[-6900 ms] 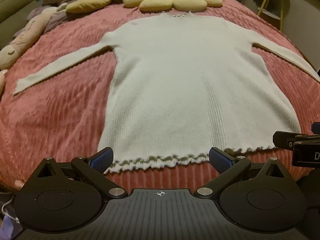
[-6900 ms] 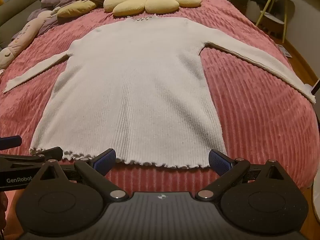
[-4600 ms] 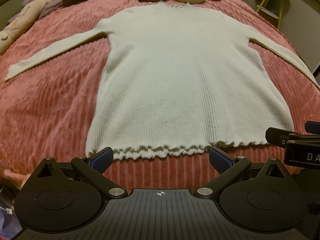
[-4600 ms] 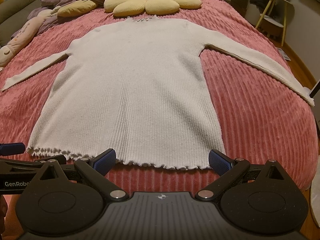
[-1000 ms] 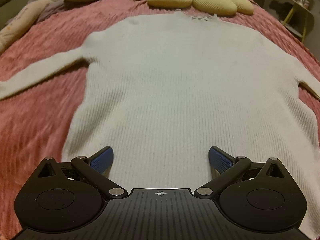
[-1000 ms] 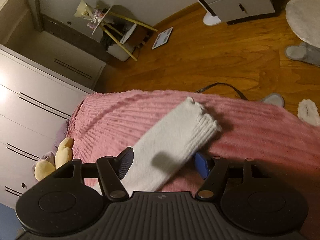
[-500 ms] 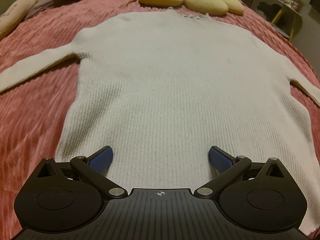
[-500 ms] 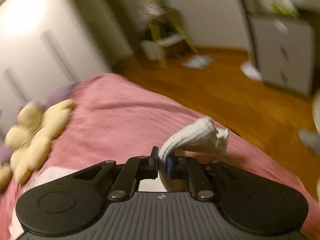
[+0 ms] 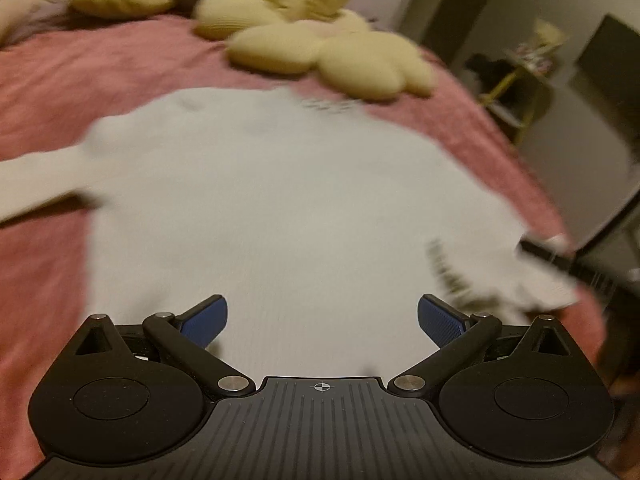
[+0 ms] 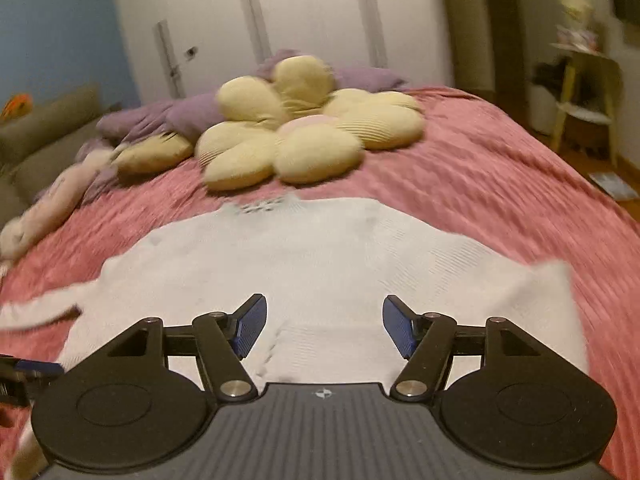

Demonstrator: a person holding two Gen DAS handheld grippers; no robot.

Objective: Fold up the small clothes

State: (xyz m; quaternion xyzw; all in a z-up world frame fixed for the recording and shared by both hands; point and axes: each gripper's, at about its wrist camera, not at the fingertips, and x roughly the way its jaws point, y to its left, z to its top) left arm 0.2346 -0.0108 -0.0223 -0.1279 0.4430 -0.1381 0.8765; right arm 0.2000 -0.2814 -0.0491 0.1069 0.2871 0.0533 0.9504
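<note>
A white ribbed sweater (image 9: 280, 208) lies flat on the pink bedspread (image 9: 60, 80), neck toward the pillows. Its right sleeve (image 10: 532, 312) is folded inward across the body, its frilled cuff (image 10: 272, 348) lying just ahead of my right gripper. Its left sleeve (image 9: 36, 180) still stretches out to the left. My left gripper (image 9: 322, 320) is open and empty over the sweater's lower body. My right gripper (image 10: 324, 328) is open and empty above the folded sleeve. The right gripper's tip shows blurred at the right of the left wrist view (image 9: 540, 246).
A yellow flower cushion (image 10: 304, 136) and purple pillows (image 10: 168, 116) lie at the head of the bed. A long plush toy (image 10: 52, 204) lies at the left edge. A yellow side table (image 10: 580, 104) and wardrobe doors (image 10: 280, 20) stand beyond.
My right gripper carried the right sleeve cuff inward over the sweater's body, then opened and let it go. My left gripper moved forward over the sweater and stayed open.
</note>
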